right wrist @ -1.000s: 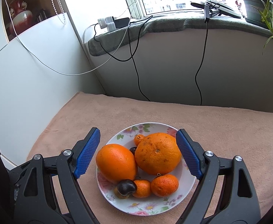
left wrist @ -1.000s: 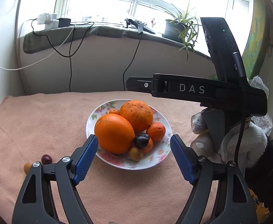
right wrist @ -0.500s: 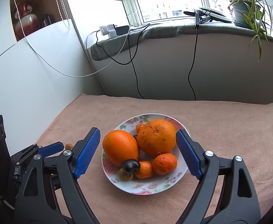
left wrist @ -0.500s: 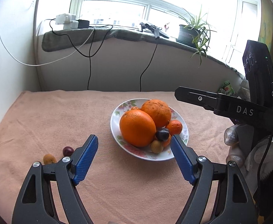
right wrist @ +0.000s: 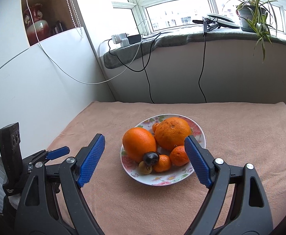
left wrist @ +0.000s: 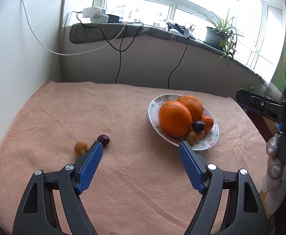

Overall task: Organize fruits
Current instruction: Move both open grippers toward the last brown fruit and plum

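A flowered plate [left wrist: 154, 105] [right wrist: 198, 132] on the peach cloth holds two big oranges [left wrist: 174, 118] [right wrist: 172, 130], small mandarins, a dark plum [right wrist: 151, 158] and a yellowish fruit. Two loose fruits lie on the cloth to the plate's left: a dark plum [left wrist: 103, 139] and a small yellow-brown fruit [left wrist: 81, 148]. My left gripper [left wrist: 140, 146] hangs open above the cloth, its left fingertip just in front of the loose plum. My right gripper [right wrist: 145, 140] is open and empty, held above the near rim of the plate. A gloved hand [left wrist: 276, 156] holds the right gripper.
White walls close the left side and a grey wall with hanging cables [right wrist: 147, 78] stands behind the table. The sill above carries a power strip [left wrist: 96, 14] and a potted plant [right wrist: 250, 13]. The cloth's right edge [left wrist: 246, 117] drops off.
The left gripper swung left, off the plate toward the two loose fruits. The right gripper drew back a little from the plate. Both stayed open.
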Motion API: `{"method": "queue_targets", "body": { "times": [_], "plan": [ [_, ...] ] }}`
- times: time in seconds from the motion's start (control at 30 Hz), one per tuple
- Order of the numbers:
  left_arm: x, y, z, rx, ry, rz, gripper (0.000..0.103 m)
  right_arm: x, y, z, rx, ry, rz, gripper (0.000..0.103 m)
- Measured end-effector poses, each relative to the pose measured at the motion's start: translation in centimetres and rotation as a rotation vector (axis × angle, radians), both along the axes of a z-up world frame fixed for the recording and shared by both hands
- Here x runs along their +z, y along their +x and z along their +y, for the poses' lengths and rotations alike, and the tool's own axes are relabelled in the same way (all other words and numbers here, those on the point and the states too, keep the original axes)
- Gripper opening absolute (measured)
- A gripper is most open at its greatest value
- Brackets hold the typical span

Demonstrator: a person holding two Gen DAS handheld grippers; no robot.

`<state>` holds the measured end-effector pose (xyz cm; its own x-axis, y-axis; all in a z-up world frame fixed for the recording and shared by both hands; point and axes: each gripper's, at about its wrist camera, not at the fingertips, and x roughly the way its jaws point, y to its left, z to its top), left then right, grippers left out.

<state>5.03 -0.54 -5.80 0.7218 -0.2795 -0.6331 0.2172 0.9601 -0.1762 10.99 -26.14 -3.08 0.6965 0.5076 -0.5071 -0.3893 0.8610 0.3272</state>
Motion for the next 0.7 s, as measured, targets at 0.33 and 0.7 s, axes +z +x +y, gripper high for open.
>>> {"method": "queue_targets", "body": {
  "times": [0.33, 0.7],
  "plan": [
    [-2.0, -1.9, 5.8, 0.122, -0.031, 0.042, 0.080, -0.9, -0.6, 3.8, 0.114, -0.003, 0.027, 0.086],
    [-3.3, -1.2, 8.0, 0.118, -0.086, 0.064, 0.077, -2.2, -0.3, 10.8, 0.252, -0.072, 0.054, 0.086]
  ]
}}
